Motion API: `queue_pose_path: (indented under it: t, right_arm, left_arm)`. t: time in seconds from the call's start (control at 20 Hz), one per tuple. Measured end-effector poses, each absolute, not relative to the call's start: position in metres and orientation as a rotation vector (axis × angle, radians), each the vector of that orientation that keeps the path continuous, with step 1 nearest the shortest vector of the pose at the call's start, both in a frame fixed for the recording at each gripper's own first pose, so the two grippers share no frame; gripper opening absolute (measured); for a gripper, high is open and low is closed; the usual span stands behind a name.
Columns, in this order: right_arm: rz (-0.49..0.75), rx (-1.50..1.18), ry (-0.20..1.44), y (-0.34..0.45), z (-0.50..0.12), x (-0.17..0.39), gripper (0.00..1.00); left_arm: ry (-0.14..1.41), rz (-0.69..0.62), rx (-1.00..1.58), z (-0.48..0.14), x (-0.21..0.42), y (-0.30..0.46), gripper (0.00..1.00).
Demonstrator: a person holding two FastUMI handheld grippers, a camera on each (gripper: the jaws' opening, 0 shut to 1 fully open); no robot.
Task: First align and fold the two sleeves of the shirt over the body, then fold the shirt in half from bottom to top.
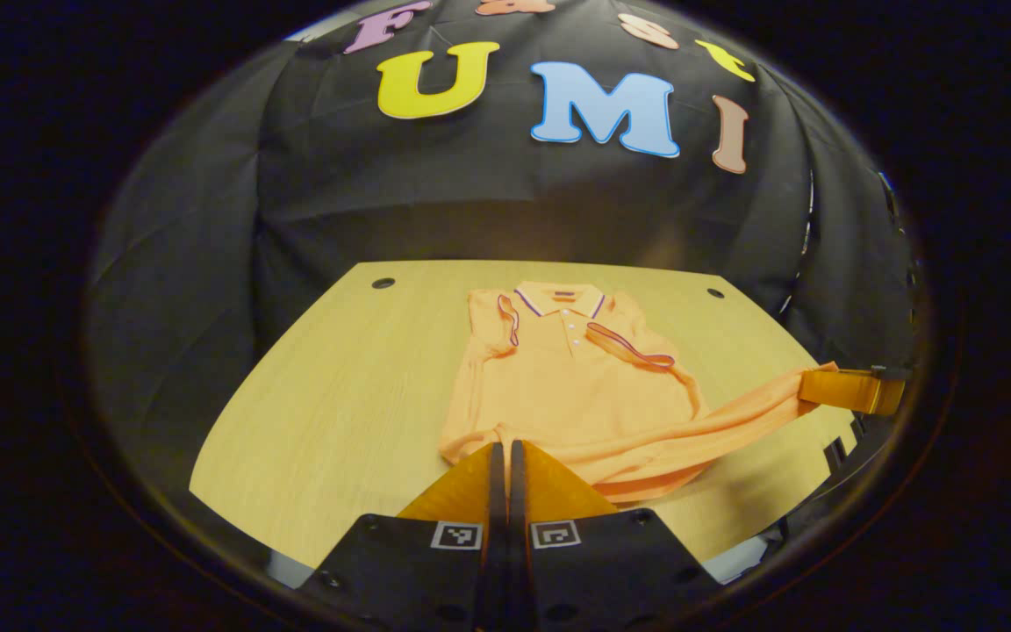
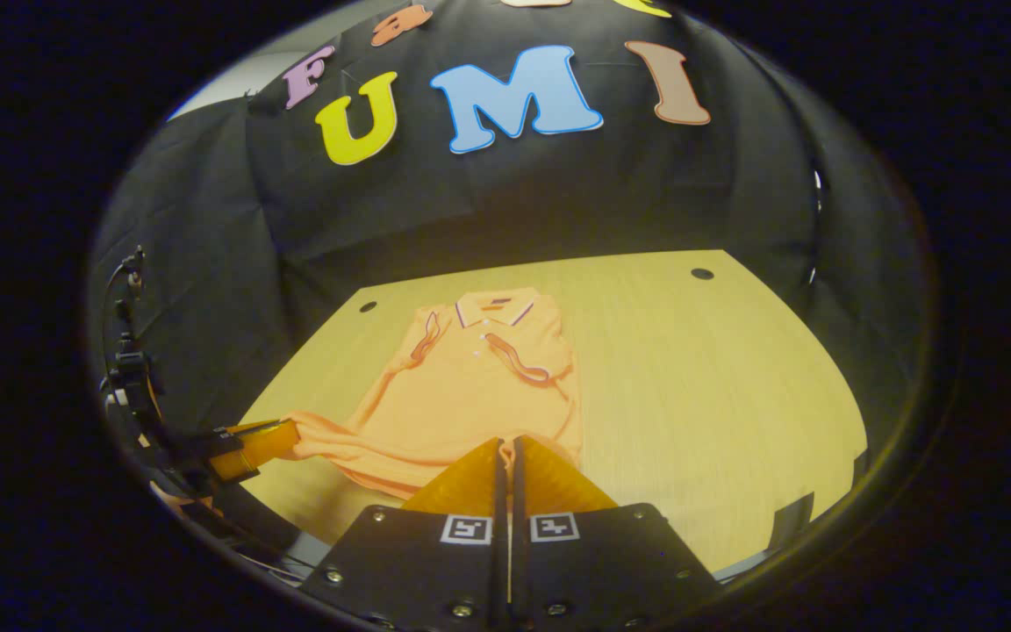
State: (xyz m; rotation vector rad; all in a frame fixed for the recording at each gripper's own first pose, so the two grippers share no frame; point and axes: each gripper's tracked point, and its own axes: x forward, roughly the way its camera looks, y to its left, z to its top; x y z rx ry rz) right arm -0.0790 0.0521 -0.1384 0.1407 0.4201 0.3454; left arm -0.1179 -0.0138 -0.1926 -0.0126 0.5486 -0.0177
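An orange polo shirt (image 1: 576, 386) lies collar-away on the wooden table (image 1: 339, 395), both striped sleeve cuffs folded onto its chest. In the left gripper view my left gripper (image 1: 503, 446) is shut on the bottom hem at one corner. The right gripper (image 1: 813, 384) shows at the right edge, pulling the other hem corner out into a taut band. In the right gripper view the shirt (image 2: 470, 386) reaches my right gripper (image 2: 505, 441), which is shut on the hem. The left gripper (image 2: 286, 436) holds the far hem corner at the left, above the table (image 2: 716, 377).
Two small dark holes (image 1: 383, 283) (image 1: 715, 292) sit near the table's back corners. The black cloth wall (image 1: 488, 202) rises right behind the table. Bare wood lies on both sides of the shirt.
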Motion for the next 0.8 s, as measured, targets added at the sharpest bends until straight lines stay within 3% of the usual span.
queue_pose_path:
  t: [0.8]
  right_arm:
    - [0.166, 0.120, 0.353, 0.085, -0.069, 0.098, 0.02]
  left_arm:
    - [0.469, -0.185, -0.019, -0.160, 0.110, -0.004, 0.06]
